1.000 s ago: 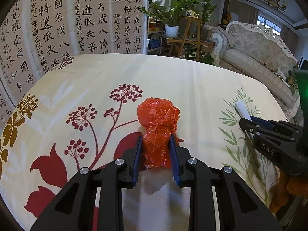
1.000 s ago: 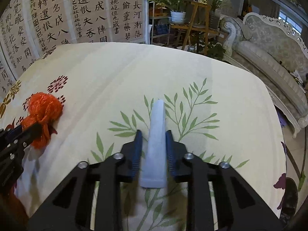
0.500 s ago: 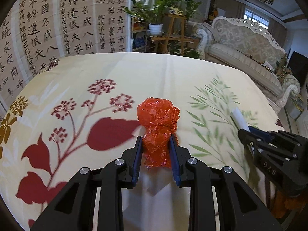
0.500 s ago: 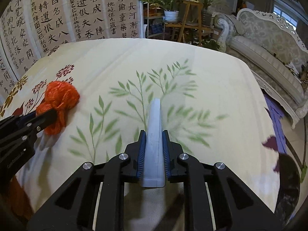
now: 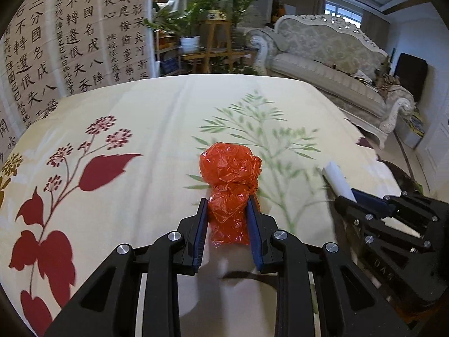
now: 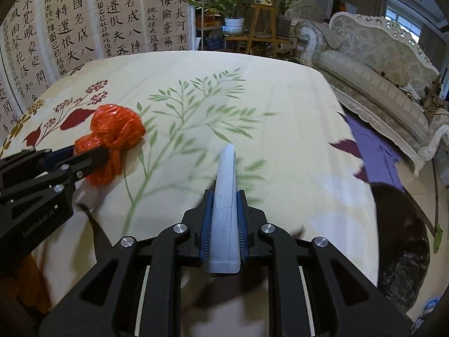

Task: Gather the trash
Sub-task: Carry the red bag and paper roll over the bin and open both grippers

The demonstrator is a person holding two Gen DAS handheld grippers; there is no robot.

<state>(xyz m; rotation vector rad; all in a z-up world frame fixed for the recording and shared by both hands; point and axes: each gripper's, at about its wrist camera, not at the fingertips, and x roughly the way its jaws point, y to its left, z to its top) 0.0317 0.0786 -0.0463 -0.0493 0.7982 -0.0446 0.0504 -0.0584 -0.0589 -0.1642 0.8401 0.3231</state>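
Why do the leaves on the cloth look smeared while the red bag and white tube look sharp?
Left wrist view: bag crisp in the left gripper, cloth print streaked. Right wrist view: tube sharp in the right gripper, leaves blurred; fisheye bends the edges.

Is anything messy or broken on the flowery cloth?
Nothing looks spilled or broken. The left tool pinches a crumpled orange bag, the right tool a flattened white tube; the cloth lies smooth.

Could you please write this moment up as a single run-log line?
left gripper: shut on red bag | right gripper: shut on white tube | both above tablecloth
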